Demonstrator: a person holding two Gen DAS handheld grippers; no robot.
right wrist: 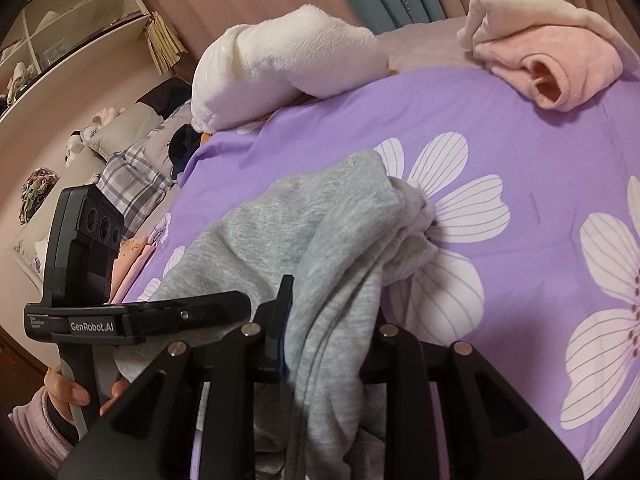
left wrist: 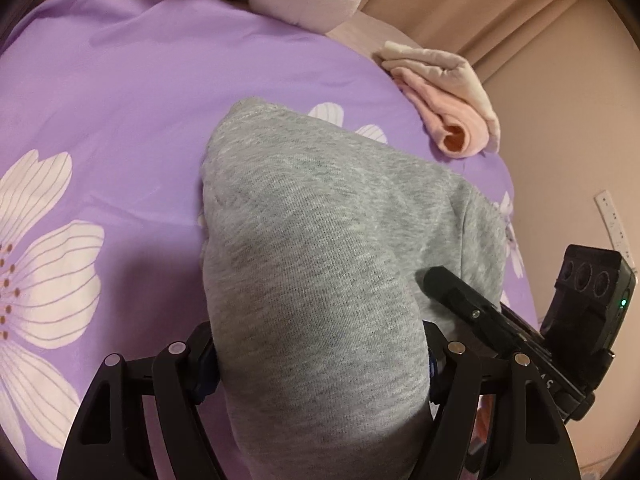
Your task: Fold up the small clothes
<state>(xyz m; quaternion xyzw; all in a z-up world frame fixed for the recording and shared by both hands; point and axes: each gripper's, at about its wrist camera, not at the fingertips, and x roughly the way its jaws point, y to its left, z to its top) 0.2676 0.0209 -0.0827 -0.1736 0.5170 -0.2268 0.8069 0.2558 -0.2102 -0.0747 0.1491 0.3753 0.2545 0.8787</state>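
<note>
While both tongs hold the grey garment (left wrist: 320, 248) above the purple sheet (left wrist: 120, 100): keep left tongs (left wrist: 320, 360) clamped on the thick bunch, right tongs (right wrist: 332, 344) pinched on the gathered edge. Carry level and together, no slack between. Lay down flat, clear of the pink garment (right wrist: 552, 60), before folding.

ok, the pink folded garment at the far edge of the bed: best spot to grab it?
Probably the rolled pink cuff end of the pink folded garment: it faces the near side and bulges above the purple floral sheet, so jaws can close over it from the front. The flat cream layer on top offers less edge.
</note>
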